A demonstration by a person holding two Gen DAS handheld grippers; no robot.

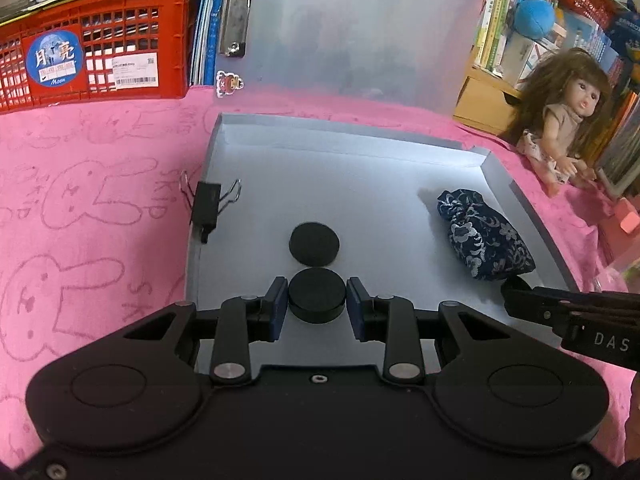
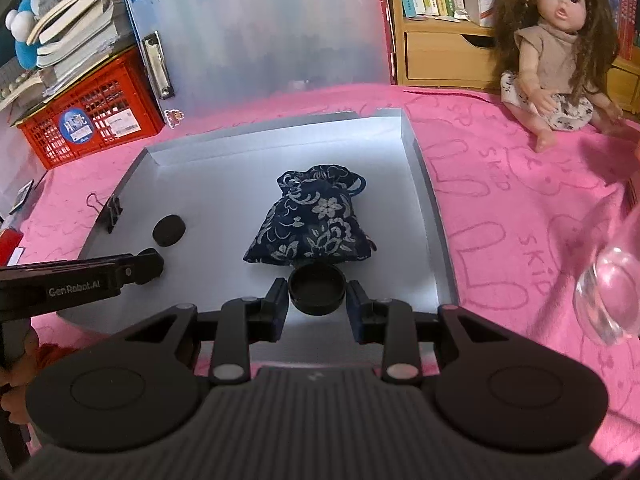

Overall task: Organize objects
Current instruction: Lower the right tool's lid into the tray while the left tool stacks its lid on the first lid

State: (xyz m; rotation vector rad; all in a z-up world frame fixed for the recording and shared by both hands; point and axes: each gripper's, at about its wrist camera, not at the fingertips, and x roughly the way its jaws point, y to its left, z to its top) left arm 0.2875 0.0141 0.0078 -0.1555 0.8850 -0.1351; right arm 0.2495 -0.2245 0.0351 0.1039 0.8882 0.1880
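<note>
A grey tray (image 1: pixel 360 168) lies on the pink cloth. My left gripper (image 1: pixel 317 300) is shut on a black round puck (image 1: pixel 317 295) just above the tray floor. A second black puck (image 1: pixel 314 244) lies flat right beyond it; it also shows in the right wrist view (image 2: pixel 169 230). My right gripper (image 2: pixel 317 296) is shut on a black round lid or cup (image 2: pixel 317 289), rim up, just in front of a blue floral pouch (image 2: pixel 312 220). The pouch also shows at the tray's right in the left wrist view (image 1: pixel 484 236).
A black binder clip (image 1: pixel 208 204) grips the tray's left wall. A red crate (image 1: pixel 92 52) and a clipboard (image 1: pixel 340 28) stand behind. A doll (image 2: pixel 556 52) sits at the right. A clear glass (image 2: pixel 612 288) stands at the right edge.
</note>
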